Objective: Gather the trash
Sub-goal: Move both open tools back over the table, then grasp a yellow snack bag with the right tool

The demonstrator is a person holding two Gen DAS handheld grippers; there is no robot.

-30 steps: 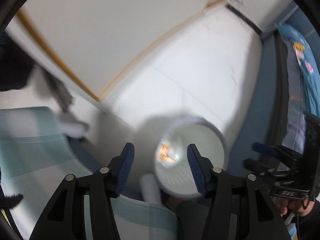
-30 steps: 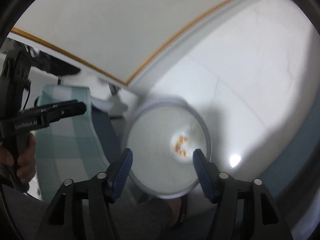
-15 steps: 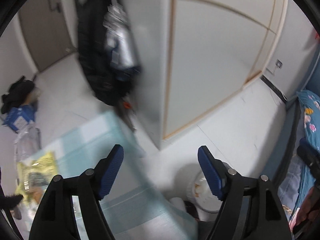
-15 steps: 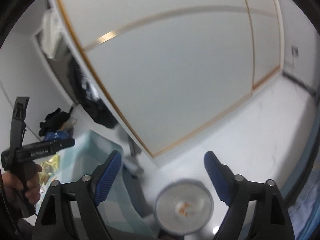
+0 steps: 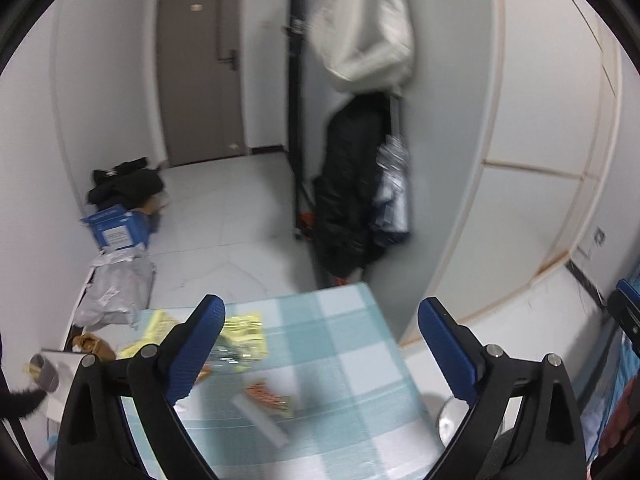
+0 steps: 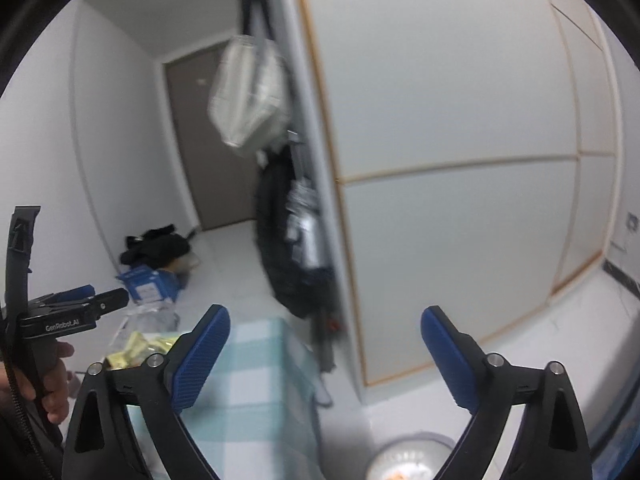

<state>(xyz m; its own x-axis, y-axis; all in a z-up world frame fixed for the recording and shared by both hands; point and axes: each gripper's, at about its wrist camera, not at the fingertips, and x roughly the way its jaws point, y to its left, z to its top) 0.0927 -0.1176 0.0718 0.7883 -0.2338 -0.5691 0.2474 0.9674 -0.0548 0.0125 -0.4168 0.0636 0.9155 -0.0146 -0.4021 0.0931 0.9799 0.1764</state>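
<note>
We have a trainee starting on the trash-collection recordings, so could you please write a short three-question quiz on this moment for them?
1. True or false: the left gripper holds a wrapper.
2. Which lies on the checked tablecloth? A) a yellow wrapper B) a red mug C) a green bottle
3. Fill in: low at the right gripper's view, on the floor beside the table, stands the round white ____.

Key
1. False: its jaws stand wide open with nothing between them, as do the right gripper's.
2. A: the yellow wrapper lies near the table's far left corner.
3. Bin, with orange scraps inside.
</note>
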